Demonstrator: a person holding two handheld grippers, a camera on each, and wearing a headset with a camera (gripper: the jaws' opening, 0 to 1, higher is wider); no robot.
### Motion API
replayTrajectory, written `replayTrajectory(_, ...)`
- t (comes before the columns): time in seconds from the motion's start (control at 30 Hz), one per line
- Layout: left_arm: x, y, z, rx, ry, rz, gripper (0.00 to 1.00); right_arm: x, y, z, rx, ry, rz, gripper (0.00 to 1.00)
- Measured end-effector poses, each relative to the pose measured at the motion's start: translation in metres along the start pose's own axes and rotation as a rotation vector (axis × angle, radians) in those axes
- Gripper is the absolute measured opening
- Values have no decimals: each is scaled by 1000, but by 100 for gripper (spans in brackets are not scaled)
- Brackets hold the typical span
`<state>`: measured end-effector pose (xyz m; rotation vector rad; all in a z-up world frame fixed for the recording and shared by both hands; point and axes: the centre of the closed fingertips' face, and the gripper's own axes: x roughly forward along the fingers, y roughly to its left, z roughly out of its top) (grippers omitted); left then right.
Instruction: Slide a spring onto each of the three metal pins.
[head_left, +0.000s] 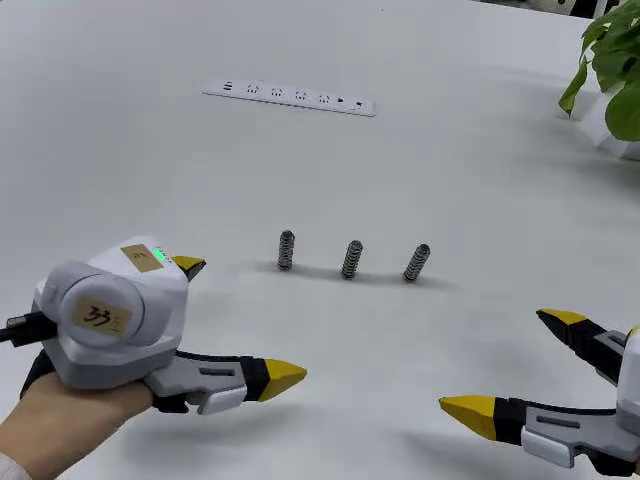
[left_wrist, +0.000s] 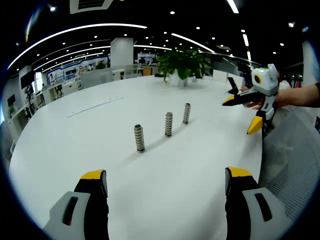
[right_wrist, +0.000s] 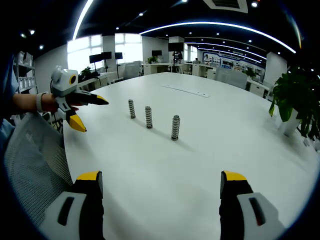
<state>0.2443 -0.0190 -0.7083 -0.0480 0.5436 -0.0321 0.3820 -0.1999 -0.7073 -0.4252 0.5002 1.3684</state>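
Note:
Three metal pins stand in a row on the white table (head_left: 450, 180), each with a spring around it: left spring (head_left: 286, 250), middle spring (head_left: 352, 259), right spring (head_left: 416, 262), which leans slightly. In the left gripper view the same row runs (left_wrist: 139, 138), (left_wrist: 168, 124), (left_wrist: 186, 113); in the right gripper view (right_wrist: 131, 108), (right_wrist: 148, 116), (right_wrist: 175, 127). My left gripper (head_left: 240, 320) is open at the near left, empty. My right gripper (head_left: 510, 365) is open at the near right, empty. Both sit well short of the pins.
A white power strip (head_left: 288, 97) lies flat at the back of the table. A potted green plant (head_left: 610, 70) stands at the back right corner. The table's near edge runs by the grippers, and a mesh chair (right_wrist: 35, 165) is beside it.

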Motion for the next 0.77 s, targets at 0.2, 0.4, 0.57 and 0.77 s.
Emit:
replayTrajectory(0.2, 0, 2, -1, -5, -1, 4, 100, 0, 2, -2, 16, -7, 0, 99)
replayTrajectory(0.4, 1, 2, -2, -5, 3, 4, 100, 3, 4, -6, 11, 4, 13, 99)
replayTrajectory(0.57, 1, 3, -3, -6, 4, 6, 100, 5, 9, -6, 9, 5, 23, 99)
replayTrajectory(0.77, 1, 2, -3, -3, 9, 3, 100, 8, 12, -8, 9, 12, 35, 99)
